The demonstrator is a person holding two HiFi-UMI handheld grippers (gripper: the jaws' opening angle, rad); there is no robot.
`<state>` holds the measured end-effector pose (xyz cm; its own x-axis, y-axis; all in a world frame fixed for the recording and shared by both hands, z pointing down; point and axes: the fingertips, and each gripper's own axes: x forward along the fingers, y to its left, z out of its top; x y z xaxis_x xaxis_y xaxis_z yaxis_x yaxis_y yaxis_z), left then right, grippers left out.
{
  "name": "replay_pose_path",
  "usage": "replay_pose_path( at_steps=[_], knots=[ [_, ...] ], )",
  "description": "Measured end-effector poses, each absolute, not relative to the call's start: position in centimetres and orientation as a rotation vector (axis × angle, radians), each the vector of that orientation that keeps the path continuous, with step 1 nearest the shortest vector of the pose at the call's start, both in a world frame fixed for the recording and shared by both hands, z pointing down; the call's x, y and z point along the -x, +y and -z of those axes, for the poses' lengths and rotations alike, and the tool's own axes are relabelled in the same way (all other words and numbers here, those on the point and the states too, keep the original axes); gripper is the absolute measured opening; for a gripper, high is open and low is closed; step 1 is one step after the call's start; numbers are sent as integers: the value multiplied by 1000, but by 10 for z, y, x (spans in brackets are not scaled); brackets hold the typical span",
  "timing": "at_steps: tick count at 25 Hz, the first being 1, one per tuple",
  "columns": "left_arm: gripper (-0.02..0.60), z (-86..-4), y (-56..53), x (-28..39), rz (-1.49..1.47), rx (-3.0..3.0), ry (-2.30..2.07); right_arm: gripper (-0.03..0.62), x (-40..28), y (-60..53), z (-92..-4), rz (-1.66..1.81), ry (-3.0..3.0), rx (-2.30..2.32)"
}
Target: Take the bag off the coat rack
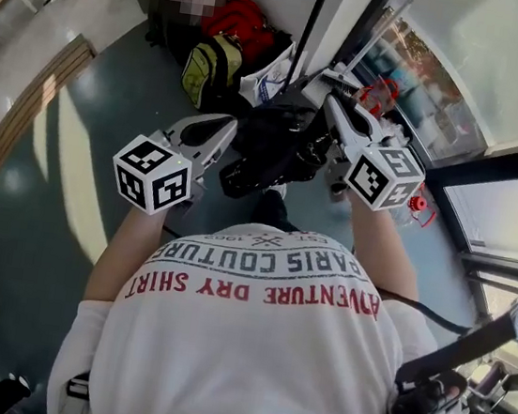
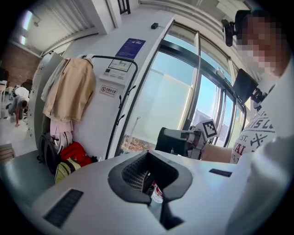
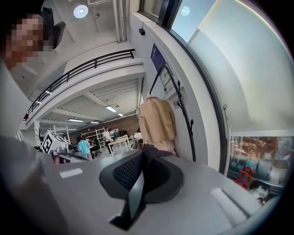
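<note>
I have both claws raised in front of my chest over the grey floor [image 1: 41, 210], and the black bag [image 1: 272, 146] hangs between them. My right claw [image 1: 335, 93] is clenched on a dark strap [image 3: 148, 153] of the bag. In the right gripper view the strap fills the slit between the pads and pokes out past the tip. My left claw [image 1: 228, 137] meets the bag's other end. In the left gripper view its jaws stand nearly together, with something dark and a red-and-white printed scrap [image 2: 156, 193] caught between the pads, so I read it as gripping the bag too. The marker cubes sit near my wrists, one on the left [image 1: 153, 173] and one on the right [image 1: 386, 175]. The coat rack [image 1: 313, 14] rises just beyond the bag, its black pole running up along the white wall beside the window. I cannot tell whether the bag touches the pole. A tan coat [image 2: 71, 87] hangs on the rack's top bar. At the rack's foot a red bag [image 1: 236, 18] and a yellow-green backpack [image 1: 211, 67] lie together on the floor, well below the bag I hold. From the left gripper view my right claw shows across from it, with the dark bag against it.
</note>
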<state>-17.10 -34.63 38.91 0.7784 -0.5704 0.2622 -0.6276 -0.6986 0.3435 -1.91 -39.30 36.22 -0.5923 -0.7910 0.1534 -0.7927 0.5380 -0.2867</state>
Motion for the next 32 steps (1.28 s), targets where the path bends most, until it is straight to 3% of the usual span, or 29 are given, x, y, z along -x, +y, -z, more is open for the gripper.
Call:
replay_pose_path(
  at_steps=[25,32],
  knots=[
    [3,-360,7,47,-253,-2614,-766,9,-56,-5,-336,-523,-2823,-1336],
    [3,-358,59,22,-233,-2640,-706,9,-87,59,-339,-527,-2780,-1407]
  ],
)
